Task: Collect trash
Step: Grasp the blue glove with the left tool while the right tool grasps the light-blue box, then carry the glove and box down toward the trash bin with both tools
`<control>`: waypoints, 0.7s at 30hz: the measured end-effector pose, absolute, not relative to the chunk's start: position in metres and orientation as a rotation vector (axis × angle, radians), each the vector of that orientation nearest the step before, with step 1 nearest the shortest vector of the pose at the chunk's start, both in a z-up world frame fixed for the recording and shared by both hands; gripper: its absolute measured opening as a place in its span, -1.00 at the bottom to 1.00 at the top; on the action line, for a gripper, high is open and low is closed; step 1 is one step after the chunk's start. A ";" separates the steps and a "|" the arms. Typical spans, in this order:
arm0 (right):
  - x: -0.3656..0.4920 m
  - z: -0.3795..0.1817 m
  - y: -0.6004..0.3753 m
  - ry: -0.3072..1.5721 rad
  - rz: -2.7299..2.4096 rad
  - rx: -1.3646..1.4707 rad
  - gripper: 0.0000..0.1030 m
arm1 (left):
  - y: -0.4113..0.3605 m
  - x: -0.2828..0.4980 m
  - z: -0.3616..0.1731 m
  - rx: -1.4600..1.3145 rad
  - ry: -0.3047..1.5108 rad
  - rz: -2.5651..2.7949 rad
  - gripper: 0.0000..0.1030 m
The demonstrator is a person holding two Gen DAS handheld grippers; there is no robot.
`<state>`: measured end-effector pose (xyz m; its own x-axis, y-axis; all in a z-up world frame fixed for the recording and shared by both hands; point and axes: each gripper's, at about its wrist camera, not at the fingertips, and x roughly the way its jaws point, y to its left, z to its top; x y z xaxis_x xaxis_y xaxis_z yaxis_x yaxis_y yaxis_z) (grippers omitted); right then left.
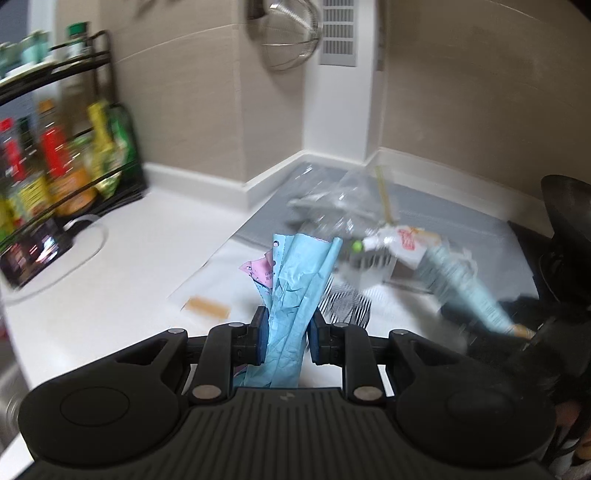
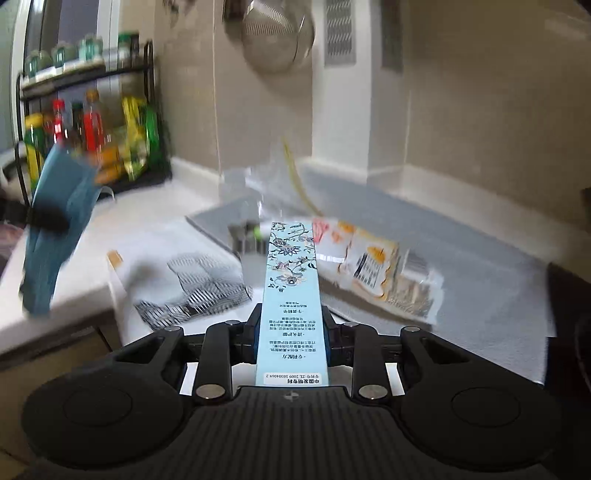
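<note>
While each tongs grips one item, three wrappers lie loose.

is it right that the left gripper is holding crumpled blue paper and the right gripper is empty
Not quite. The left gripper does hold crumpled blue paper, but the right gripper is not empty: the right wrist view shows its pads clamped on a long light-blue box.

Home kitchen, condiment rack, hanging strainer
</note>
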<state>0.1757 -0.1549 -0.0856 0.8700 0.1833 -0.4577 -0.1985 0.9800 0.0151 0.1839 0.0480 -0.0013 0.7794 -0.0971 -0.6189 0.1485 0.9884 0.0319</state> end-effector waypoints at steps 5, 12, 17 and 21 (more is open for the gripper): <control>0.123 -0.059 -0.153 0.398 0.240 0.042 -0.41 | 0.070 0.120 -0.002 0.015 0.642 -0.096 -0.53; 0.051 -0.055 -0.123 0.436 0.367 0.044 -0.40 | 0.082 0.036 -0.031 0.003 0.670 -0.051 -0.54; 0.014 -0.071 -0.100 0.509 0.421 0.006 -0.40 | 0.094 -0.002 -0.055 -0.026 0.717 -0.010 -0.54; -0.007 -0.085 -0.088 0.588 0.449 0.016 -0.40 | 0.097 -0.021 -0.069 -0.032 0.739 0.030 -0.54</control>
<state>-0.0074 -0.0880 -0.0847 0.7387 0.4134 -0.5324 -0.4041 0.9038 0.1410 -0.0208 0.0969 -0.0692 0.7389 0.0166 -0.6736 -0.0389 0.9991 -0.0181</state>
